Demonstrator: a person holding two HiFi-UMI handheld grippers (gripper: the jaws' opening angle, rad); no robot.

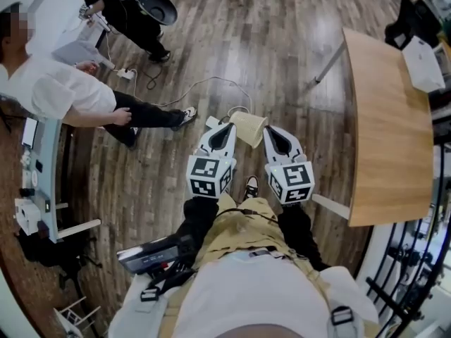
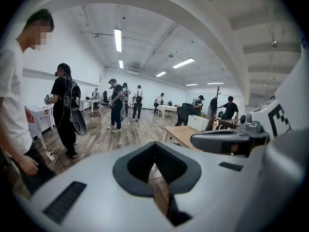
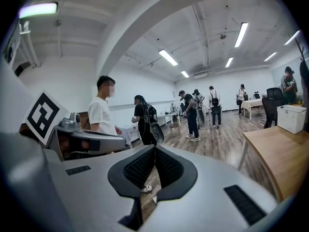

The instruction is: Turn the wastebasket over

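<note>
A cream wastebasket lies tilted on the wooden floor, seen from the head view between and just beyond the tips of both grippers. My left gripper is at its left side and my right gripper at its right. Neither one holds it. In the left gripper view the left gripper has its dark jaws meeting at a point with nothing between them. The right gripper looks the same in the right gripper view, shut and empty. The basket itself cannot be made out in either gripper view.
A wooden table stands to the right. A person in a white shirt at the left stretches a leg toward the basket. A cable trails over the floor. Another person in black is farther back. A white desk stands at the left.
</note>
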